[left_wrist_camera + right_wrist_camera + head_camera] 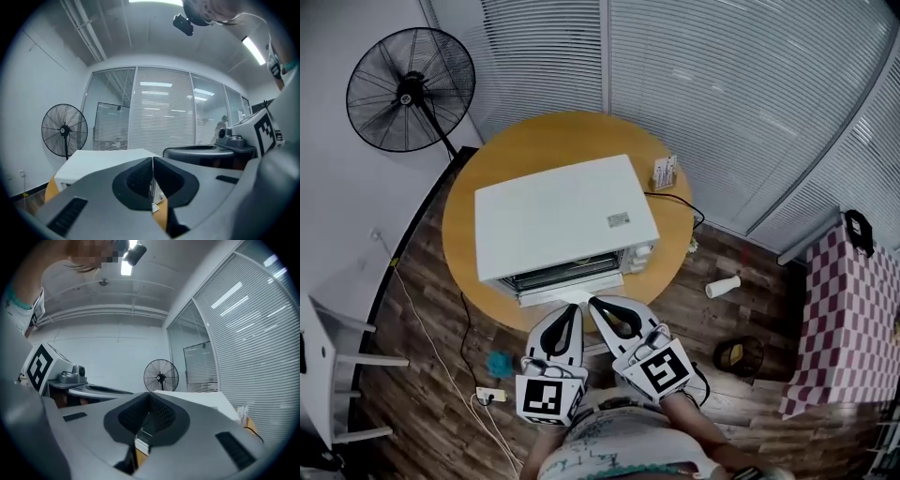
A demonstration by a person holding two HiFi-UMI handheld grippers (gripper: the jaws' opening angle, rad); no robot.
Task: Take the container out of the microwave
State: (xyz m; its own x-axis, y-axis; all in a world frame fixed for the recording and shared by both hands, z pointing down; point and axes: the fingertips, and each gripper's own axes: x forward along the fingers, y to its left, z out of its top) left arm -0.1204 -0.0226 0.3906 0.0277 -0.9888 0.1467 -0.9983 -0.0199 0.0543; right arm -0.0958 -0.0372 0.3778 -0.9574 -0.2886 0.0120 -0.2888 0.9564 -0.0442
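A white microwave (562,216) stands on a round wooden table (544,136), its dark front facing me. No container shows in any view. Both grippers hover side by side just in front of the microwave's front edge. My left gripper (574,307) has its jaws shut with nothing between them, and so does my right gripper (593,301). In the left gripper view the shut left gripper (153,159) points over the microwave's (108,161) white top. In the right gripper view the right gripper (149,394) is shut too, with the microwave (197,399) beyond it.
A black standing fan (411,89) is at the back left. A small card box (665,172) sits on the table's right side. On the wood floor lie a power strip (490,395), a white bottle (723,286) and a black bin (738,356). A checked cloth (848,319) is at right.
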